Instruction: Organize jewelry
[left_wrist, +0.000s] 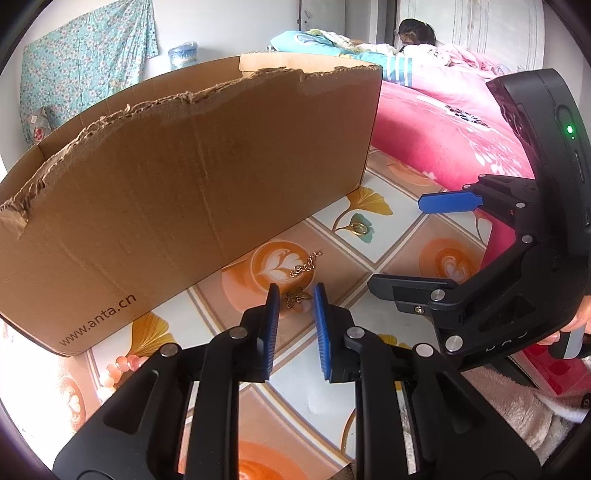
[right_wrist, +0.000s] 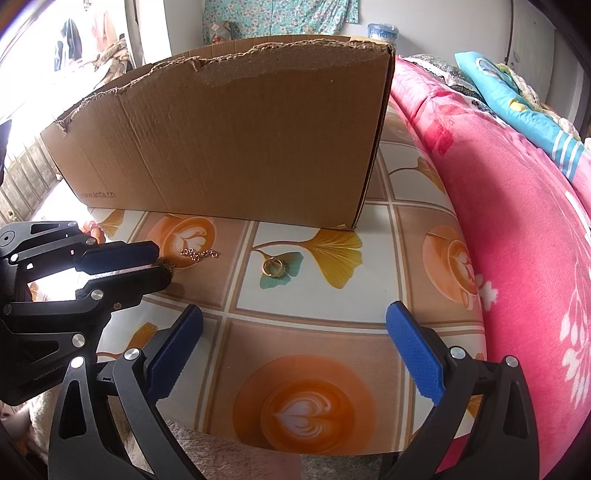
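Butterfly pendant (left_wrist: 297, 297) lies on the counter (right_wrist: 314, 306) between the left gripper (left_wrist: 294, 295)'s narrowly parted fingers, aligned for pinching; the right gripper (right_wrist: 294, 322) waits wide open, empty.

Gold ring (right_wrist: 273, 266) beside cardboard box (right_wrist: 236, 133)

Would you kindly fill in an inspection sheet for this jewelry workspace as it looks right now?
Surface: table under a tile-print cloth with latte and leaf pictures.
Job's things: gold ring on a leaf print; chain with butterfly charm on a latte print; pink beads near the box.
Clutter: torn cardboard box, open-topped, standing at the back of the table.
Grippers: left gripper open, fingers either side of the charm, not closed on it; right gripper open wide, holding nothing.
Cables: nothing seen.
Surroundings: pink bedding beside the table; person behind; floral cloth on the wall.
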